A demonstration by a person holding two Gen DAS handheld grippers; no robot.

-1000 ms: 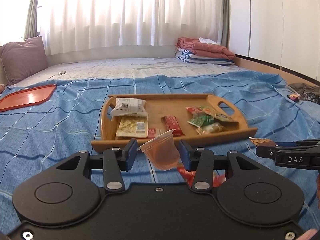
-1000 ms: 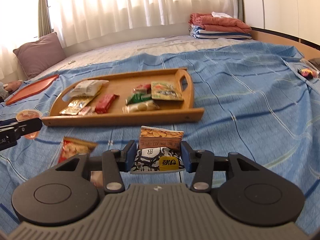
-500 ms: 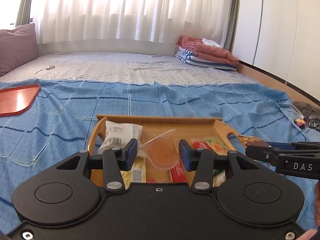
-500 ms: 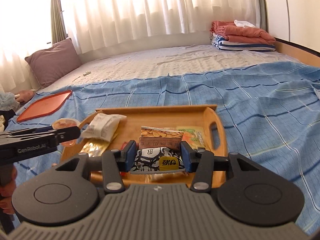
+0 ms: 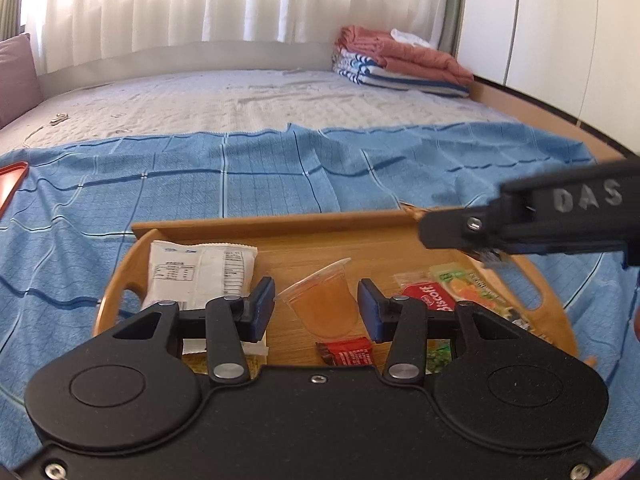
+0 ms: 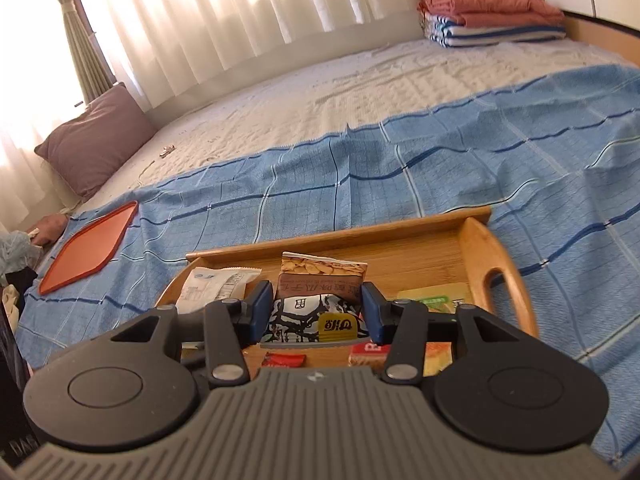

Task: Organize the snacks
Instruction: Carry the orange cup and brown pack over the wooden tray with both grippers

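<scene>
the left hand-held gripper [image 5: 316, 310] hangs over the wooden tray [image 5: 280, 236], pinching a small clear jelly cup [image 5: 326, 306] of orange jelly between its blue pads [image 5: 262, 310]. the cup sits tilted in the grip, its rim leaning toward the far right, and whether the right pad truly touches it is hard to tell. the tray lies on the blue checked bedspread [image 5: 240, 172] that covers the near part of the bed. near the tray's left handle end lies a white packet [image 5: 200, 272] with printed text. just below the cup in the left wrist view is a small red wrapper [image 5: 348, 352], and toward the right end lie a red biscoff packet [image 5: 432, 300] and a green-and-orange packet [image 5: 468, 284].

the right hand-held gripper [image 6: 318, 310] is pinching a seed snack bag [image 6: 320, 296], brown at the top and black-and-white lower down with a yellow label, held upright over the middle of the tray. from the left wrist view its black body reaches in over the tray's far right corner.

past the tray's left end, an orange-red flat tray [image 6: 90, 250] rests on the bedspread near the left edge of the bed. a mauve pillow [image 6: 98, 140] leans at the far left by the curtains [image 6: 240, 12], and a stack of folded blankets [image 6: 488, 16] sits at the bed's far right corner.
</scene>
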